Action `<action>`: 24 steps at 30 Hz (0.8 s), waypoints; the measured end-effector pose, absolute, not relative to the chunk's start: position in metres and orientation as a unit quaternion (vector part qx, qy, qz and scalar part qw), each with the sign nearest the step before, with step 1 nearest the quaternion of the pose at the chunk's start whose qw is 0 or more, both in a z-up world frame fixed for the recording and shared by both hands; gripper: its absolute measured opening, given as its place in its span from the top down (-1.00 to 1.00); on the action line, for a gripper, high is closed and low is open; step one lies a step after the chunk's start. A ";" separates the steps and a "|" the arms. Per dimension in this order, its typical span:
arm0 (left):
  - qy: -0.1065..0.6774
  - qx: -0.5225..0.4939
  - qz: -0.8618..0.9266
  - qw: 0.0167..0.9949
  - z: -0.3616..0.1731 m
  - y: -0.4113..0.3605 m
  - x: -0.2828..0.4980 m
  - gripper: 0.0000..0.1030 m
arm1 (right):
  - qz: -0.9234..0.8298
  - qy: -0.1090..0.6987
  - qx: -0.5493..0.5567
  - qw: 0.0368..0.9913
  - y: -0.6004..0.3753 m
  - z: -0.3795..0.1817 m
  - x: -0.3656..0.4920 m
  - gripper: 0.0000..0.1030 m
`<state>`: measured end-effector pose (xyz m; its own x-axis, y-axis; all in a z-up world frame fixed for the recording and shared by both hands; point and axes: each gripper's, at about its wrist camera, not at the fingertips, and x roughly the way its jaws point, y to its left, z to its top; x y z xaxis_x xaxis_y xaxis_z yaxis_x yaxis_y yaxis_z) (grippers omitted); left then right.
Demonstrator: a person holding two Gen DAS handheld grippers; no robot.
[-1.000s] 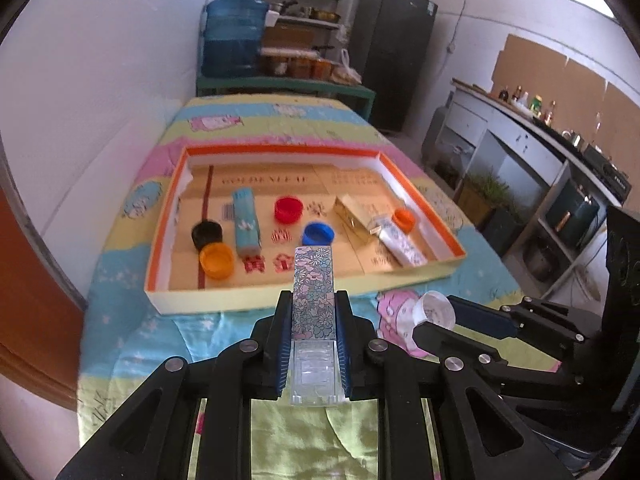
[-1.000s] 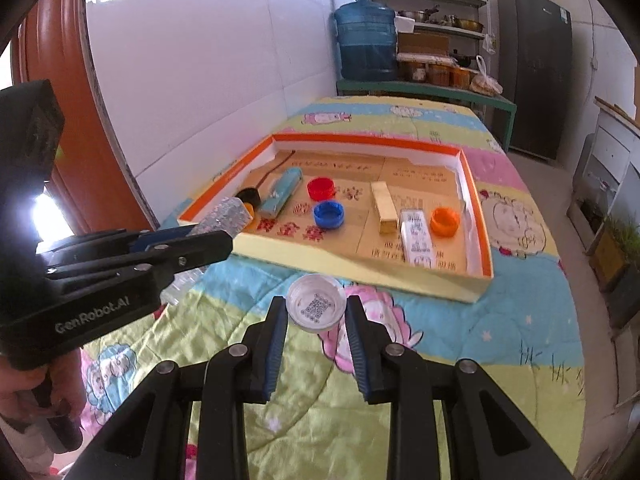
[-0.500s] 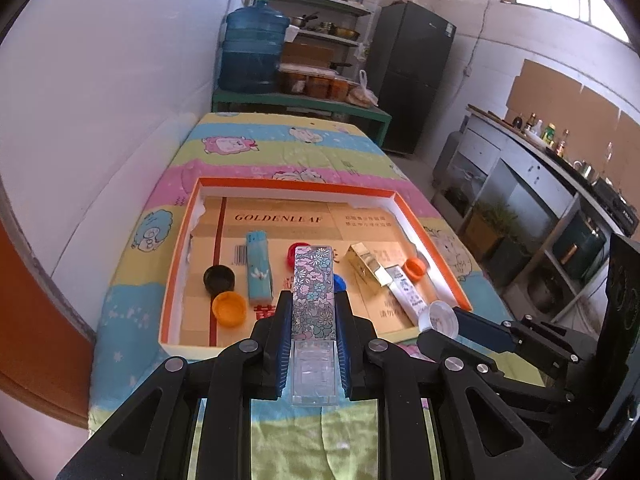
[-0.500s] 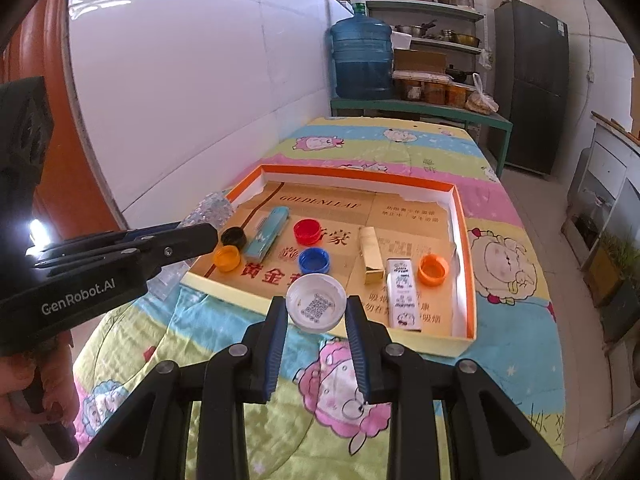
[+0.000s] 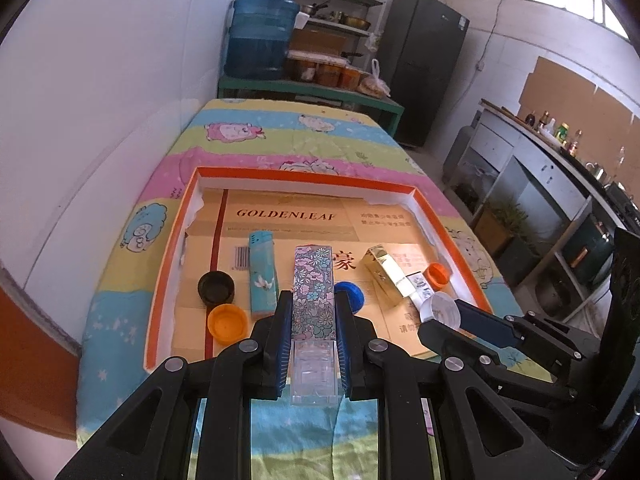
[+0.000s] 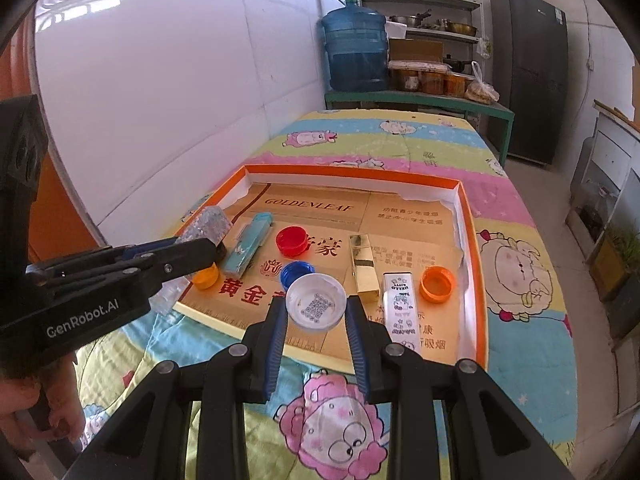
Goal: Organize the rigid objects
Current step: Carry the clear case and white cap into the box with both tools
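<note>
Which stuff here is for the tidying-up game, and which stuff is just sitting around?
For the job:
- flowery box, in the left tongs
- white cap, in the right tongs
- orange tray
- caps and small boxes in it, like the red cap

Just around:
- water jug
- fridge
- shelf jars
</note>
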<state>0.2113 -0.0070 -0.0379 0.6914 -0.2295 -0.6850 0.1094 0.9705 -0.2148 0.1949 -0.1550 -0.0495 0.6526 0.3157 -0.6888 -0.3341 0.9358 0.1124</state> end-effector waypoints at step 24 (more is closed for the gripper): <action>0.417 -0.052 -0.075 0.905 -0.071 -0.024 0.252 0.61 | 0.187 0.399 0.003 0.898 -0.160 -0.075 0.227 0.42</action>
